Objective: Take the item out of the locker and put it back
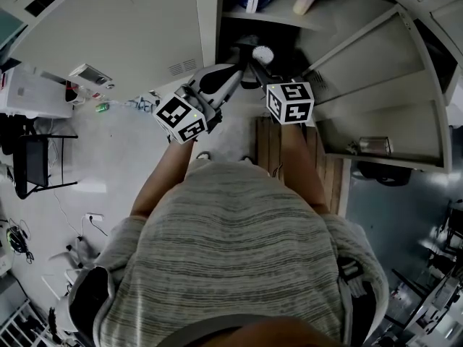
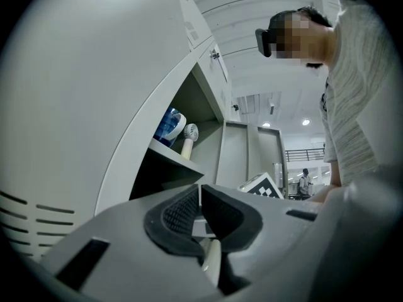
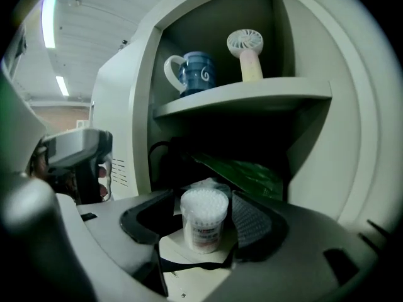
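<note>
Right tool (image 3: 205, 224) clamped on a clear jar of cotton swabs (image 3: 204, 214), held upright so nothing spills, just before the locker's (image 3: 126, 106) dark lower compartment. Left tool (image 2: 199, 207) closed, empty, held aside, probably to keep the opening free.

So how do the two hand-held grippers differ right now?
The left hand-held gripper has its jaws pressed together with nothing between them; the right hand-held gripper has its jaws holding a cotton-swab jar. The right one faces the dark lower compartment of the open locker; the left one sits beside a vented door. Both carry a marker cube.
</note>
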